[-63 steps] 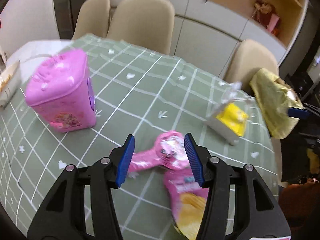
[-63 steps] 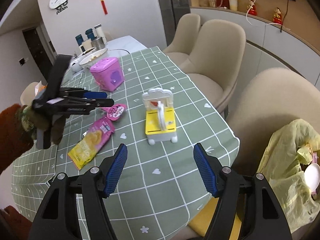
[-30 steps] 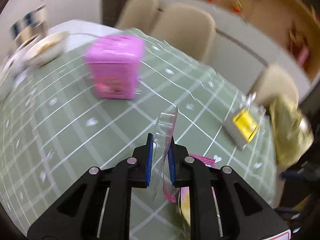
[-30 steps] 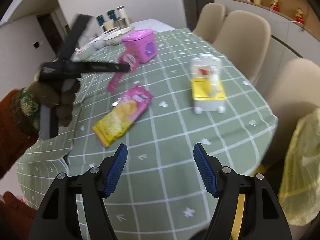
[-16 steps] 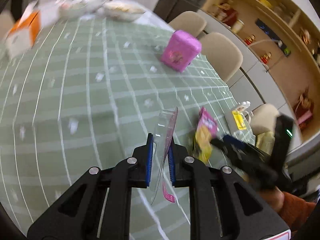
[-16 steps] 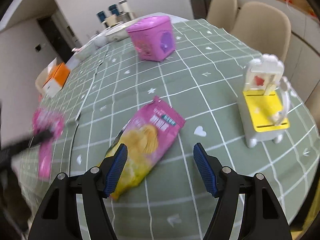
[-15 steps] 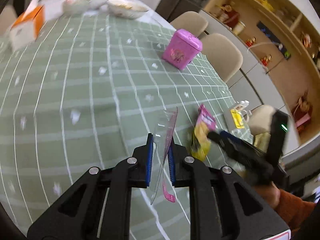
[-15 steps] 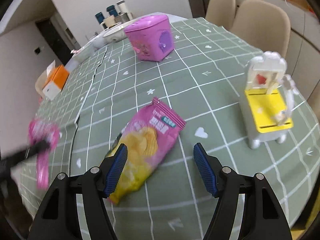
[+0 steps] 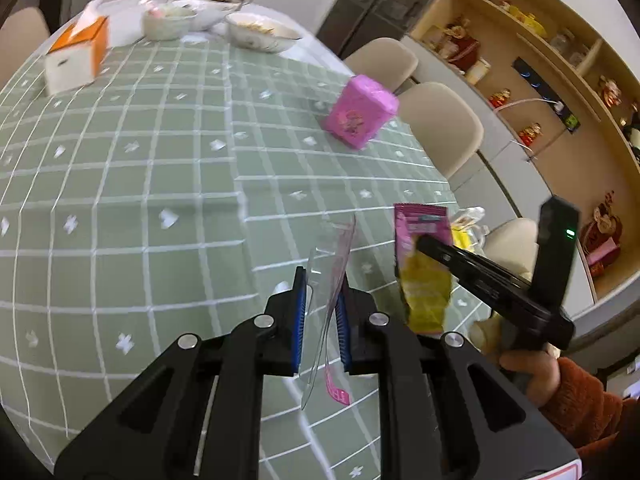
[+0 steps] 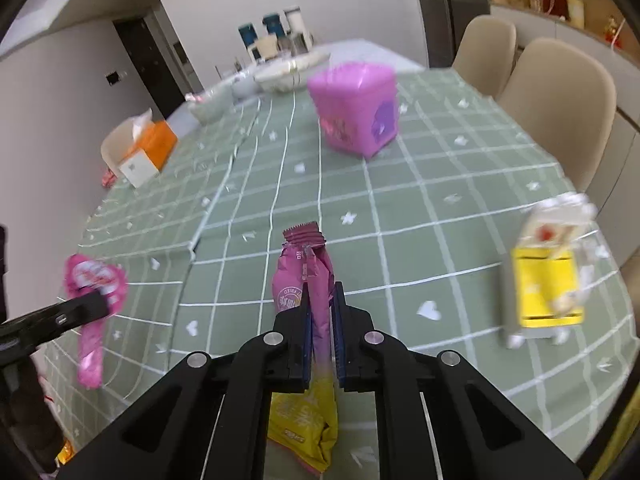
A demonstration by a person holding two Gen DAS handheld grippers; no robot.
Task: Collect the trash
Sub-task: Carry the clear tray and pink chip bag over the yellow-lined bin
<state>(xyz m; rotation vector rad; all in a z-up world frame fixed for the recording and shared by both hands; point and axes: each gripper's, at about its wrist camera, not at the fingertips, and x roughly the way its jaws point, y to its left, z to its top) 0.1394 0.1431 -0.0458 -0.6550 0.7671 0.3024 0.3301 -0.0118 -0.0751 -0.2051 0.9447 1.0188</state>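
Note:
My left gripper [image 9: 322, 310] is shut on a clear and pink plastic blister wrapper [image 9: 334, 276], held above the green checked tablecloth [image 9: 160, 184]. The same pink wrapper [image 10: 94, 288] shows at the left of the right wrist view, pinched by the left gripper. My right gripper [image 10: 320, 326] is shut on a pink and yellow chip bag [image 10: 304, 276], lifted off the table. In the left wrist view the chip bag [image 9: 424, 268] hangs from the right gripper at the right.
A pink box [image 10: 356, 108] stands mid-table. A yellow and white toy [image 10: 548, 276] stands near the right edge. An orange tissue box [image 9: 76, 54] and bowls [image 9: 260, 32] sit at the far end. Beige chairs [image 10: 560, 100] line the right side.
My right gripper has shut on the chip bag and lifted it off the table. My left gripper still holds the pink wrapper and has drawn back over the table.

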